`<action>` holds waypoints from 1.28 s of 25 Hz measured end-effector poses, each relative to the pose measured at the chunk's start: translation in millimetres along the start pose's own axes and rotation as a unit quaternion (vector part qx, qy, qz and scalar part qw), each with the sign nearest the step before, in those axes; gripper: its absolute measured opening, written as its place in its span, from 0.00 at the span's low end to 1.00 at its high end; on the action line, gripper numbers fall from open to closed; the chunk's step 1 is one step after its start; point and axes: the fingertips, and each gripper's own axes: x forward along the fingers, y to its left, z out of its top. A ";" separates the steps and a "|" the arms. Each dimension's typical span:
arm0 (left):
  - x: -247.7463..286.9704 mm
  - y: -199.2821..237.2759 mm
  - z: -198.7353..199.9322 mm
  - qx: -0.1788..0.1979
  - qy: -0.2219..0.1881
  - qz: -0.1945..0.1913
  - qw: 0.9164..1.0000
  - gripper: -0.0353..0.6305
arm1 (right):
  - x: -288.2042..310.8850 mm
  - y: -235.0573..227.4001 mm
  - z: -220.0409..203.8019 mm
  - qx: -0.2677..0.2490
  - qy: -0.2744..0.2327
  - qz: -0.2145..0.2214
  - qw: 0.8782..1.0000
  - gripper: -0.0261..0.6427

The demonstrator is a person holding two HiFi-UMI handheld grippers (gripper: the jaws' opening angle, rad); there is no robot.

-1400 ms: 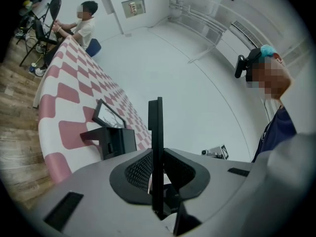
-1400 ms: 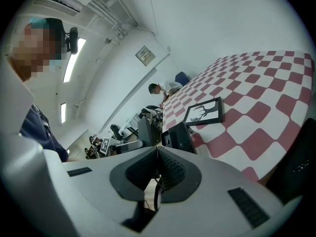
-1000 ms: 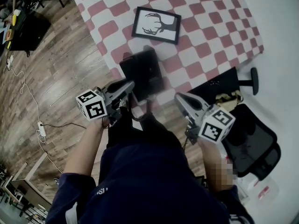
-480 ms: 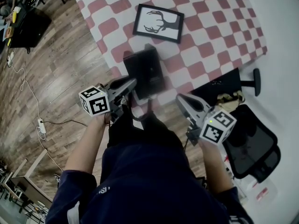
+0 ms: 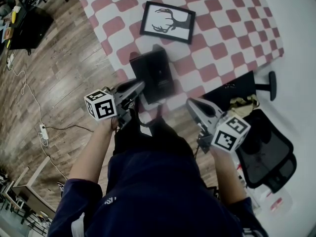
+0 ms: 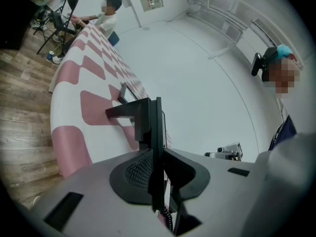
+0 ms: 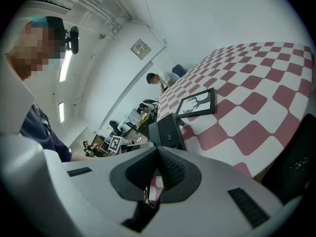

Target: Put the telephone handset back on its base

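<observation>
Item one, left tongs point(image 5: 138, 87): nearly closed, pads clamped on a thin black piece seen edge-on, which I take to be the telephone handset point(image 6: 157, 147); it is held at the near left side of the telephone base point(image 5: 155, 70), and I cannot tell whether the two touch. Item two, coiled cord point(image 7: 148, 194): black, hanging below the tongs at the counter's near edge. Item three, right tongs point(image 5: 190, 103): closed, pads meeting at the tips with nothing gripped, held off the near edge of the counter point(image 5: 224, 38), to the right of the base and apart from it. Item four, telephone base: black, boxy, standing on the red-and-white checked cloth close to the near edge. Item five, picture frame point(image 5: 167, 22): black border, antler silhouette on white, lying flat on the cloth beyond the base and apart from it. Item six, office chair point(image 5: 269, 154): black mesh, on the floor at my right. Item seven, wooden floor point(image 5: 59, 78): plank pattern, to my left, with a white power strip point(image 5: 43, 135) and cable on it.
</observation>
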 end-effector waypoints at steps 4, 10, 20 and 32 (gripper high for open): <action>1.4 2.6 -0.9 -0.006 0.001 -0.002 1.000 0.19 | 1.3 -1.1 -0.1 0.001 0.002 -0.001 1.000 0.06; 2.2 5.3 -0.9 -0.003 0.004 0.011 1.000 0.21 | 4.3 -0.8 1.1 0.003 0.002 0.002 1.000 0.06; -2.9 0.7 -2.7 0.025 0.028 0.036 0.999 0.34 | 9.2 10.4 7.7 -0.002 -0.008 0.009 1.000 0.06; -47.0 -29.8 19.6 0.066 0.023 0.037 0.997 0.31 | 17.9 44.1 37.3 -0.033 -0.046 0.018 0.998 0.06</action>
